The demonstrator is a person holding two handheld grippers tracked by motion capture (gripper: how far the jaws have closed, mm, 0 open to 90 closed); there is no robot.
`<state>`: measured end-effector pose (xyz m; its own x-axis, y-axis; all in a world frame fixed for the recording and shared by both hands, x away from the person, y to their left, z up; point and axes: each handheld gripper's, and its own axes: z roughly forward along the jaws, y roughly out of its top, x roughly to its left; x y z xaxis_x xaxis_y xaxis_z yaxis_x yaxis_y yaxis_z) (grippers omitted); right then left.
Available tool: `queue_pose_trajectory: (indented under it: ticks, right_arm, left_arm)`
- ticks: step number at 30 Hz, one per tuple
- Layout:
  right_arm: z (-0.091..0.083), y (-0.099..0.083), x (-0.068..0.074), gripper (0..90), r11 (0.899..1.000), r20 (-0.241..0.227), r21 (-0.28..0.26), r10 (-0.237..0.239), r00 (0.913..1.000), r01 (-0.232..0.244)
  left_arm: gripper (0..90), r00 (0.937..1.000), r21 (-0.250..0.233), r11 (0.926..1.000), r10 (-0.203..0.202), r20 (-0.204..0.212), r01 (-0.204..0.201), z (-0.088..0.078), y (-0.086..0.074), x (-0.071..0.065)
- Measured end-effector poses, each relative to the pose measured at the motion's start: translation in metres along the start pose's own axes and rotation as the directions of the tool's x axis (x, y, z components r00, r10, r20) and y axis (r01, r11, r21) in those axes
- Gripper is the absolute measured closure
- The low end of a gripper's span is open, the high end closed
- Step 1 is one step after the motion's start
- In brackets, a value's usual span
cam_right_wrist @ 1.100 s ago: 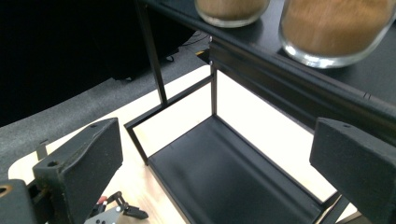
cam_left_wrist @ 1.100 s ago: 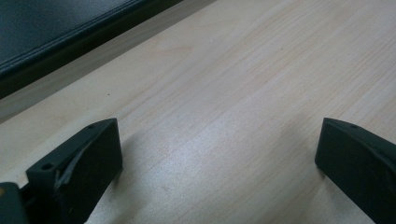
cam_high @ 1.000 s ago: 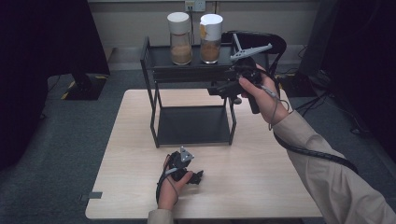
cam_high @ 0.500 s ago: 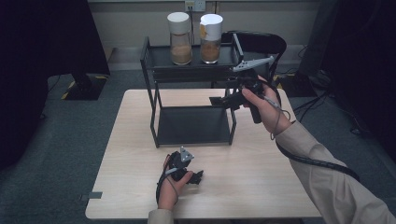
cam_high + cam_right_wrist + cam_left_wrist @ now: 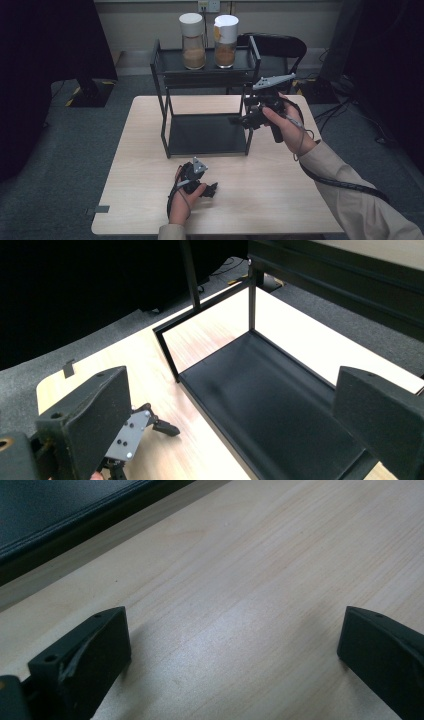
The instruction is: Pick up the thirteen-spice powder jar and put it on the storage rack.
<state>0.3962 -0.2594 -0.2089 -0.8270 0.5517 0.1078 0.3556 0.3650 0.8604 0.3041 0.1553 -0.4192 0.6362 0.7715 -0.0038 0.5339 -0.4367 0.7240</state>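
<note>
Lower shelf (image 5: 206, 134) bare — rack posts (image 5: 248, 127) flank it.

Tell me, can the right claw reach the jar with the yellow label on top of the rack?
Probably yes. The right claw is open and raised beside the rack, and the labelled jar stands at the top shelf's near right end with nothing in front of it.

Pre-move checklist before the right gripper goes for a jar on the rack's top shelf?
1. Right gripper open and holding nothing: ok, jaws wide apart in the right gripper view.
2. Right gripper level with the top shelf: not ok, it sits lower, at the rack's right post.
3. Both jars upright with lids on: ok.
4. Gap between the jars for a jaw: cannot tell.
5. Left gripper out of the way: ok, open, resting on the table near its front edge.
</note>
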Motion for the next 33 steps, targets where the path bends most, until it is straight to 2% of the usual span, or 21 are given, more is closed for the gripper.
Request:
queue_pose_trajectory:
  ticks: [14, 22, 33]
  right_arm:
    - [0.003, -0.025, -0.004, 1.5, 1.0, -0.017, 0.023, 0.006, 0.9998, -0.006]
    - [0.003, -0.043, -0.008, 1.5, 0.999, -0.028, 0.013, 0.032, 0.9991, -0.032]
    - [0.004, -0.066, -0.013, 1.5, 0.999, -0.033, 0.015, 0.041, 0.9986, -0.04]
  left_arm:
    - [0.0, 1.0, -0.001, 1.0, -0.001, 0.0, 0.001, 0.0, 0.0, 0.0]
    - [0.0, 1.0, -0.001, 1.0, -0.001, -0.001, 0.001, 0.0, 0.0, 0.0]
    - [0.0, 1.0, -0.001, 1.0, -0.001, -0.001, 0.001, 0.0, 0.0, 0.0]
